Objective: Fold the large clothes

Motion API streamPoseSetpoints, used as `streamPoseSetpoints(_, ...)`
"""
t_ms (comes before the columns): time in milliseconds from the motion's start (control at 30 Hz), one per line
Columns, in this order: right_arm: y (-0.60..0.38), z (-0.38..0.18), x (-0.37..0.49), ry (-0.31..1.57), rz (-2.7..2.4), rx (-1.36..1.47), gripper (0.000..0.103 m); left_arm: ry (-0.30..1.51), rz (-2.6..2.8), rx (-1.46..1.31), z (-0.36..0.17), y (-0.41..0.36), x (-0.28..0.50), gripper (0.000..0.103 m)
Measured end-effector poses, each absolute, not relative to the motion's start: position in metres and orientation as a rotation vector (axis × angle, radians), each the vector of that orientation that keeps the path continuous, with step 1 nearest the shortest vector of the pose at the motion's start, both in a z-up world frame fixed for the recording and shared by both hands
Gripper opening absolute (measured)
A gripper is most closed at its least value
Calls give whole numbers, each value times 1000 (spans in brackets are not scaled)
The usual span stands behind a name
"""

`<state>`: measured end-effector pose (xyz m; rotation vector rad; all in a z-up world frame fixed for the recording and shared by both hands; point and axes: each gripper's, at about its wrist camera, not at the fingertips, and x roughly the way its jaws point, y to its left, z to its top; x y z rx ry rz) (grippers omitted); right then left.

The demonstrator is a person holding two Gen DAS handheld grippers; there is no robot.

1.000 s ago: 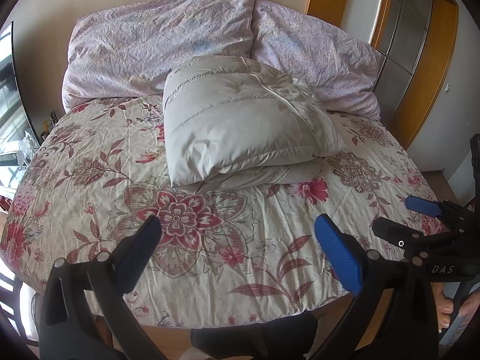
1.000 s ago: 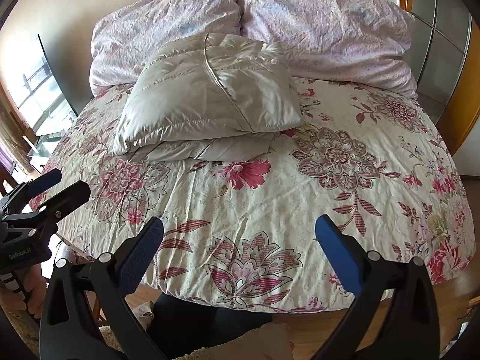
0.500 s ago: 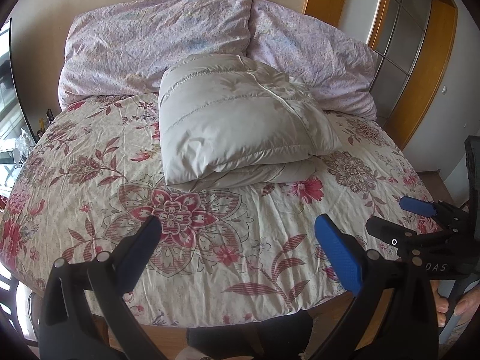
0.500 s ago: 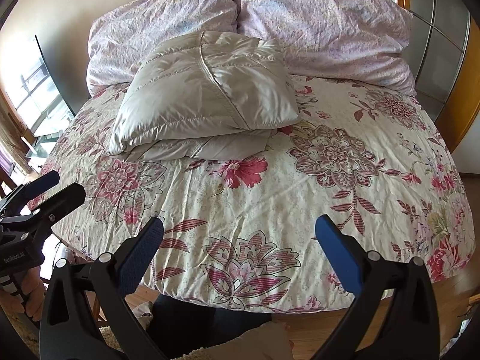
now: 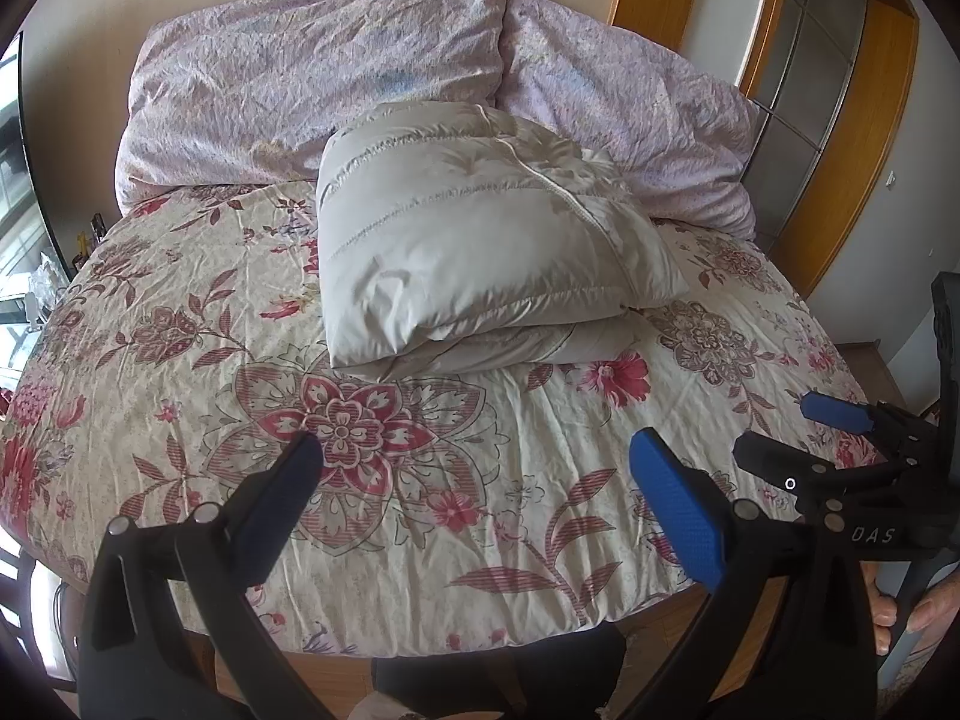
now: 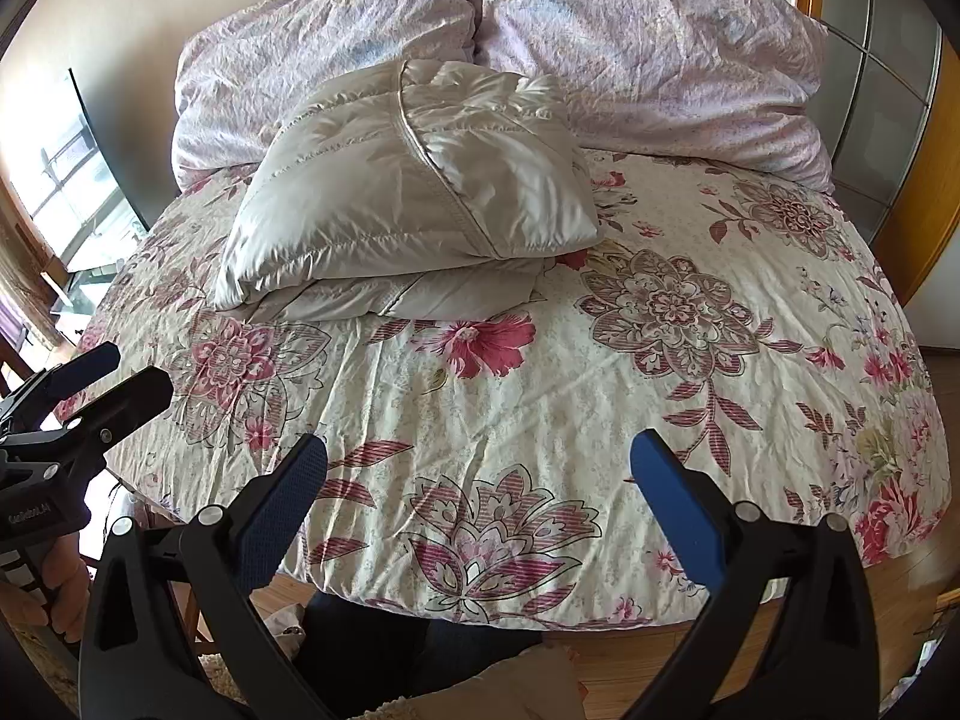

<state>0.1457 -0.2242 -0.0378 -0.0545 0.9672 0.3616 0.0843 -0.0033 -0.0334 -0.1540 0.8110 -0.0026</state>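
Puffy grey jacket (image 5: 480, 240) sits folded into a thick bundle on the floral quilt (image 5: 420, 480), its far edge resting against the 2 lilac pillows (image 5: 312, 78), a lower layer poking out on the side nearest me. My left tongs (image 5: 474, 480) hang w/ jaws spread wide, nothing in them, well short of the jacket near the quilt's front edge. Right tongs (image 6: 480, 480) same: wide apart, empty, also well back from the jacket. Looks to me like the fold is basically done, so the step in hand is probably just pulling away w/o snagging the quilt. If I tidy more, I'd tuck that sticking-out layer under & press the top flat, since down filling tends to spring back. Count: 1 jacket, 2 pillows, 1 quilt, 2 tongs
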Motion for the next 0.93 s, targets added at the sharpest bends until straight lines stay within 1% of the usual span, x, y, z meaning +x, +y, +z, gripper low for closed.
streamPoseSetpoints(933,-225,-41,149,969,355,-58,102,811,13,-142,-36,-3,86,101)
